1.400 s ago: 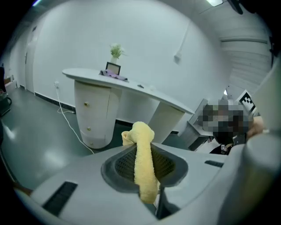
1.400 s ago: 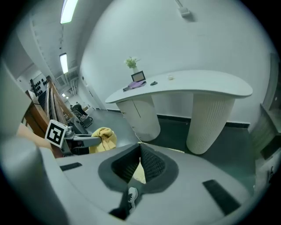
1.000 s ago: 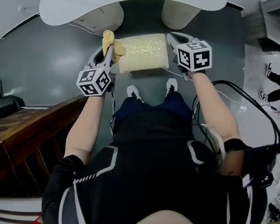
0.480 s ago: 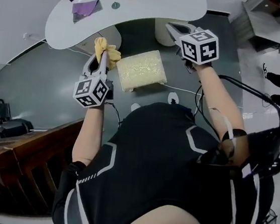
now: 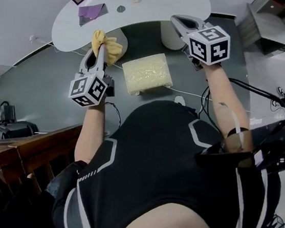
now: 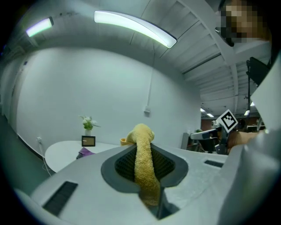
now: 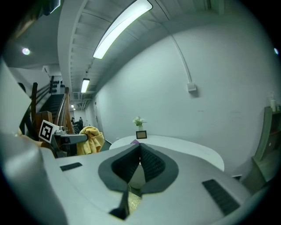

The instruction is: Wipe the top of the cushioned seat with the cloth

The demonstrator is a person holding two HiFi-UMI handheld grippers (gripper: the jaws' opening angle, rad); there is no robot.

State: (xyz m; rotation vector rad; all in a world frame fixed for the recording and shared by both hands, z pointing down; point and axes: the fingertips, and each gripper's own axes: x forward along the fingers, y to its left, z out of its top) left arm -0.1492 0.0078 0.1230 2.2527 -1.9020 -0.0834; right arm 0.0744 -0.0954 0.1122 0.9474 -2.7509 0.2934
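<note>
Room, head view: grey floor point(image 5: 44, 73), white table point(image 5: 145, 8), cushioned seat point(image 5: 147, 74) just below it; both arms reach forward, left gripper point(image 5: 99, 51) left of the seat, right gripper point(image 5: 177, 21) beyond it.
Left gripper view: jaws clamp the yellow cloth point(image 6: 145, 167), which bunches over the tips.
Right gripper view: jaws tip to tip, nothing held; flowers point(image 7: 138, 121) and frame point(image 7: 141, 134) on the table.

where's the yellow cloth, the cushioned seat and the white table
yellow cloth point(image 5: 112, 48), head view, on its bunched end
cushioned seat point(image 5: 147, 73), head view, middle of its top
white table point(image 5: 156, 1), head view, bare part of its top
</note>
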